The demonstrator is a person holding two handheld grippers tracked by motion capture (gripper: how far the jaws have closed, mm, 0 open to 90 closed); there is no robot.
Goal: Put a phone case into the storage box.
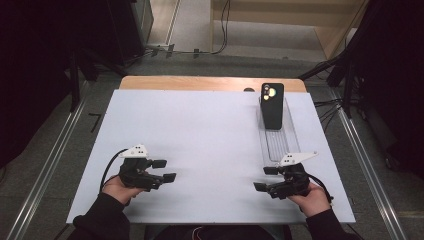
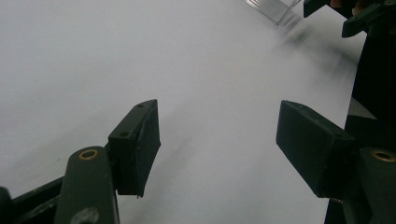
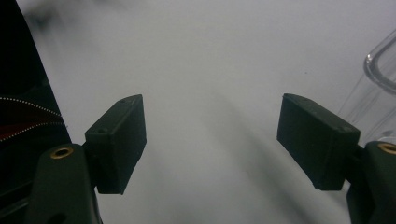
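Note:
A black phone (image 1: 273,104) stands upright at the far end of a clear plastic tray (image 1: 278,141) on the right side of the white tabletop (image 1: 200,135); its camera lenses face me. My right gripper (image 1: 265,178) rests low near the front right, just in front of the tray's near end, jaws apart with nothing between them; its own view has the gripper (image 3: 211,140) over bare white surface, with the tray's rim (image 3: 380,70) at the right. My left gripper (image 1: 165,170) sits at the front left, open and empty, and the same gripper (image 2: 217,140) faces bare table.
The tray's corner (image 2: 275,7) and the other gripper (image 2: 355,16) appear at the top right of the left gripper view. A wooden strip (image 1: 210,83) borders the table's far edge. Metal rails (image 1: 45,170) run along both sides, with cables on the floor (image 1: 327,107) at the right.

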